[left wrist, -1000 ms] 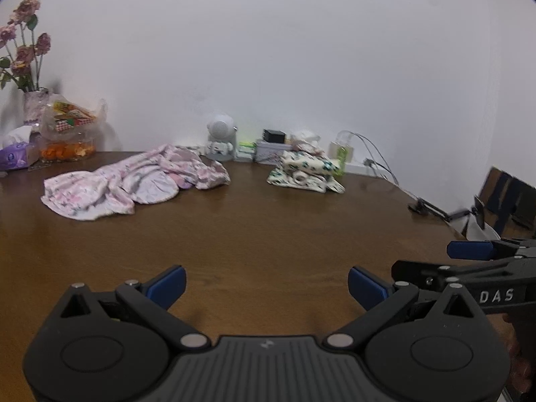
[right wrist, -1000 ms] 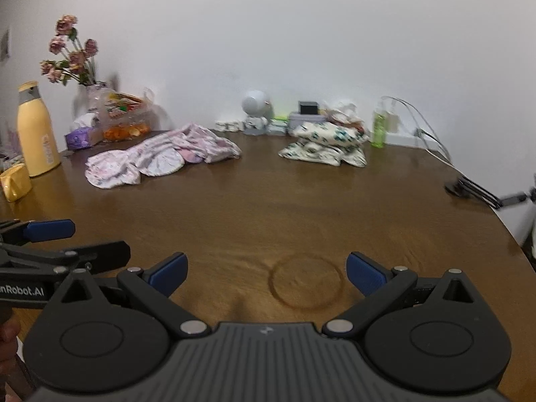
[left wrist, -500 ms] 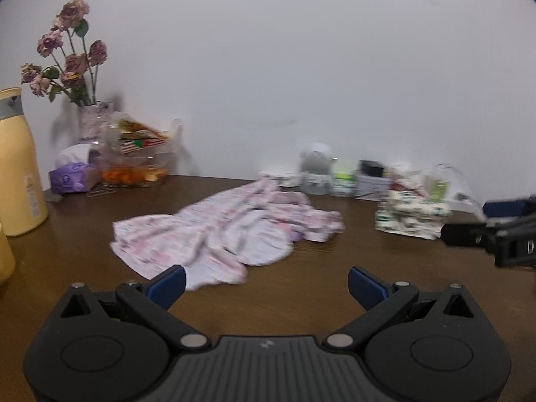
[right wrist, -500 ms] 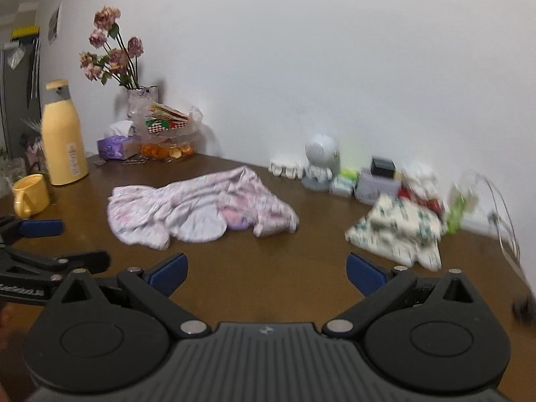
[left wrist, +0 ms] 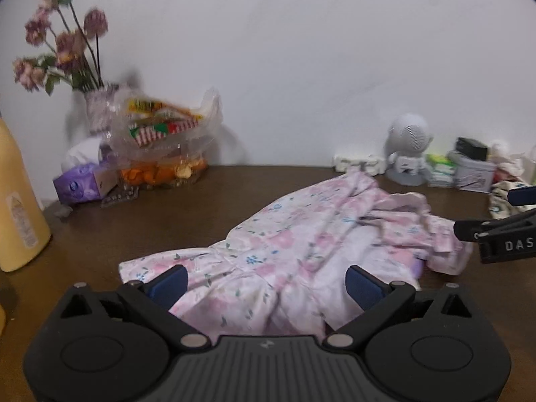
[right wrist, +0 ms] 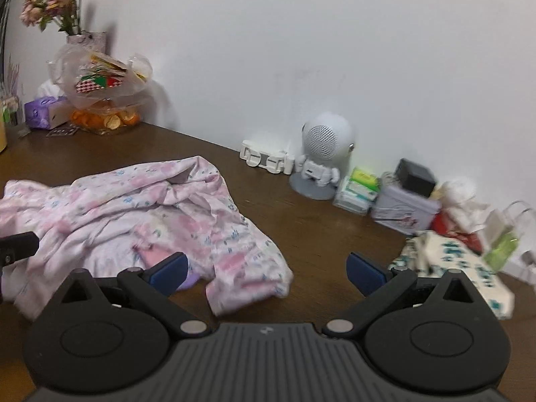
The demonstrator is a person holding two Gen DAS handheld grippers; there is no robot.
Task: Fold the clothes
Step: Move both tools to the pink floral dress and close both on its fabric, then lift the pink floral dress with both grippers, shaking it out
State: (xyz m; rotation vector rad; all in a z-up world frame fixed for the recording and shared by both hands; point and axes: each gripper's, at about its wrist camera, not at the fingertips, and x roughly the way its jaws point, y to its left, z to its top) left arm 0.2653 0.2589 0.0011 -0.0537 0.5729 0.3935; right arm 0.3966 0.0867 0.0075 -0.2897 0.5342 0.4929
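A crumpled pink floral garment (left wrist: 301, 244) lies in a heap on the brown wooden table (left wrist: 160, 214). My left gripper (left wrist: 266, 283) hangs open just above its near edge, nothing between the blue pads. In the right wrist view the same garment (right wrist: 140, 221) spreads to the left, and my right gripper (right wrist: 266, 271) is open over its right end and the bare wood. A folded white cloth with green print (right wrist: 469, 268) lies at the right. The right gripper's arm pokes into the left wrist view at the right edge.
Along the wall stand a vase of dried flowers (left wrist: 67, 50), a plastic bag of snacks (left wrist: 160, 134), a purple tissue box (left wrist: 83, 184), a white round speaker figure (right wrist: 325, 157), small boxes and a tin (right wrist: 405, 207). A yellow bottle (left wrist: 16, 201) stands at the left.
Both grippers have moved forward and left across the table, closing in on the pink garment, which now fills the area just ahead of them. Both stay open.
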